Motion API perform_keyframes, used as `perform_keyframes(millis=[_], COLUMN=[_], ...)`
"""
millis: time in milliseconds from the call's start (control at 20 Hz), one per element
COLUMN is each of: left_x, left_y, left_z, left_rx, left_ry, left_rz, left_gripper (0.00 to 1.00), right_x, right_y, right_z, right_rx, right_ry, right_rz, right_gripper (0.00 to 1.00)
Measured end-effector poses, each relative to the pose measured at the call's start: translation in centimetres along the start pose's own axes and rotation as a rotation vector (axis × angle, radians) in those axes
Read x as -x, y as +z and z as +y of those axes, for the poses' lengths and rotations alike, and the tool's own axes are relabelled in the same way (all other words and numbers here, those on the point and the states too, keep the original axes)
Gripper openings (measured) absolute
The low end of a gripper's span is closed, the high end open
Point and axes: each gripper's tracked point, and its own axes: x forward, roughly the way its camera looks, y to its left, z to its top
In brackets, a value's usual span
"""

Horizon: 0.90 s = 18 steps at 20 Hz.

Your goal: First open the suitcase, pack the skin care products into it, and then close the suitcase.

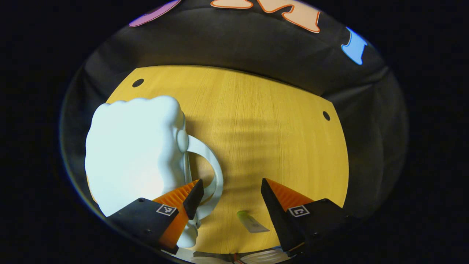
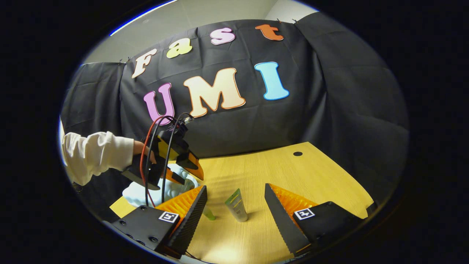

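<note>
My left gripper (image 1: 231, 190) stands wide open with nothing between its fingers. It hangs over the wooden table (image 1: 278, 139), looking steeply down. One finger (image 1: 183, 200) overlaps the looped handle (image 1: 214, 172) of the suitcase (image 1: 132, 154) in my view; I cannot tell whether it touches. The suitcase is a pale, puffy white shell lying closed on the left part of the tabletop, handle side toward the gripper. Just ahead of the open gap, near the table's front edge, a small tube (image 1: 251, 222) with a green cap lies flat on the wood.

My right gripper (image 2: 234, 200) is also spread wide, holding nothing. Between its fingers, a little beyond the tips, a skin care tube (image 2: 236, 205) stands upright on its cap end, green and grey, on bare wood. Beside the finger (image 2: 190, 209) on the left of that view, a bit of green (image 2: 209, 213) peeks out, too hidden to name.

Farther off in the right gripper view I see the left gripper (image 2: 185, 168) from outside, tilted downward above the white suitcase (image 2: 161, 190), with red and black cables looping off its top. A hand (image 2: 141, 149) in a white sleeve (image 2: 93, 154) holds it. The suitcase sits at the table's far left corner from here, well apart from the standing tube. Black cloth wall (image 2: 311, 110) behind.
</note>
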Motion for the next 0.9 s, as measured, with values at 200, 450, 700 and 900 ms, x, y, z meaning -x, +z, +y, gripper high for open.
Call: perform_keyframes(millis=[200,450,700,900], left_x=[-1.8,-3.8,-5.5,-6.1], left_y=[0.0,-0.1,-0.8,-0.8], left_z=[0.2,1.5,2.2,2.8], left_rx=[-0.028,-0.038,-0.023,-0.041], left_ry=[0.027,0.096,0.128,0.151], left_rz=[0.055,0.118,0.179,0.202], left_gripper=[0.86,0.78,0.64,0.51], right_x=[0.1,-0.1,-0.5,-0.7], right_y=[-0.3,-0.5,-1.1,-1.6], right_z=[-0.2,-0.7,-1.1,-1.4], right_rx=[-0.009,-0.016,-0.042,-0.045], right_ry=[0.003,-0.004,-0.001,0.001], right_rz=[0.006,0.011,0.032,0.043], right_gripper=[0.98,0.98,0.98,0.98])
